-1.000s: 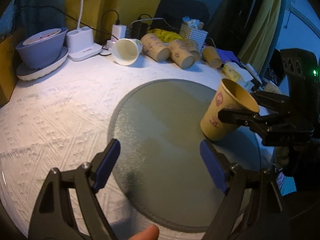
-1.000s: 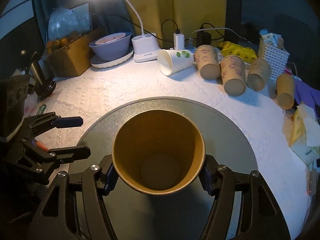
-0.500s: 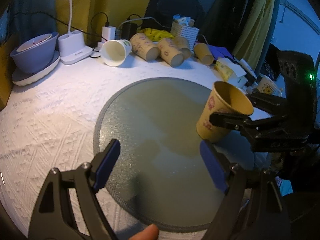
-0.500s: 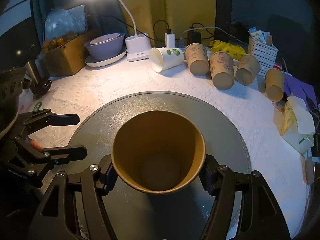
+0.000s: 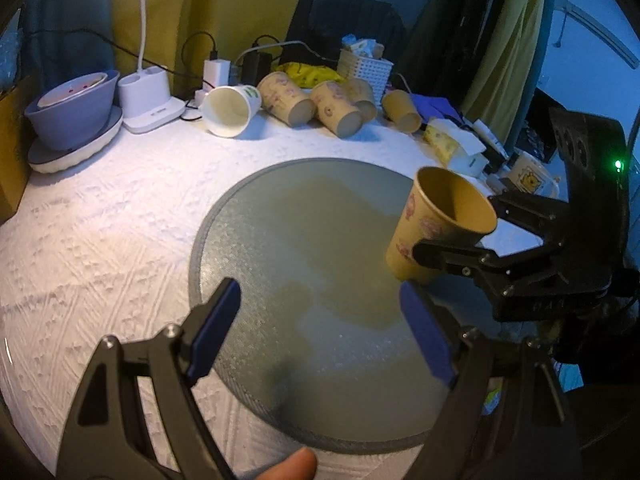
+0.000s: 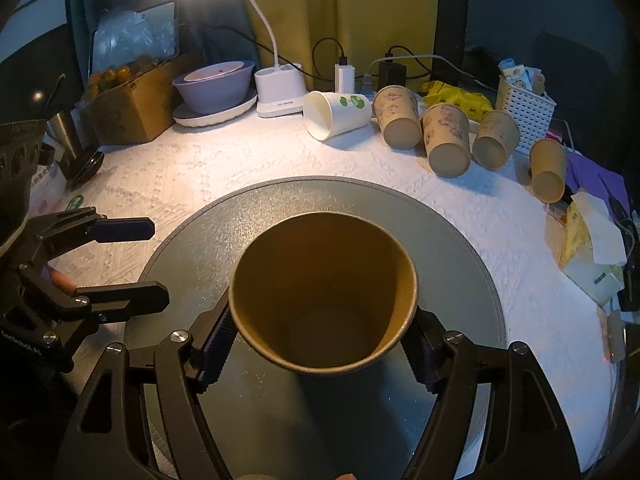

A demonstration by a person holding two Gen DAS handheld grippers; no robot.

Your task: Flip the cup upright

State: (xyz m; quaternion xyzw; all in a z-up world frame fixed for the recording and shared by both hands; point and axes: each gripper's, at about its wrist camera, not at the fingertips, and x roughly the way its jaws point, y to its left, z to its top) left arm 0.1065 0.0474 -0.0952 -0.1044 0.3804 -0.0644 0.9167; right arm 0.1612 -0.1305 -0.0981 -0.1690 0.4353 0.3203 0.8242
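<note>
Right hand-held gripper (image 6: 322,350) pinches the brown paper cup (image 6: 324,300) by its sides, one blue pad on each side just below the rim. Cup mouth faces up, a little tilted; from the left wrist view the cup (image 5: 438,224) sits over the right edge of the round grey mat (image 5: 304,248), base at or just above the mat surface, cannot tell if it touches. Inside of cup looks empty.

Left hand-held gripper (image 5: 320,328) is spread wide, nothing between its blue pads (image 5: 214,326), hovering over the near part of the mat. In the right wrist view the same left hand-held gripper (image 6: 132,264) sits off to the left of the cup, well apart from it, fingers parted. A fingertip (image 5: 288,466) shows at the bottom edge of the left view.

The mat lies on a white textured cloth (image 5: 100,220) covering the counter. At the back: a white paper cup (image 6: 336,114) on its side with green print, then four brown cups (image 6: 446,144) lying on their sides in a row to its right. Lit desk lamp (image 6: 280,92) with white base behind them, lavender bowl (image 6: 216,84) on a white plate to its left, cardboard box (image 6: 132,108) further left. White basket (image 6: 524,106) at back right, yellow packet (image 6: 458,100) beside it, chargers and cables along the wall.
</note>
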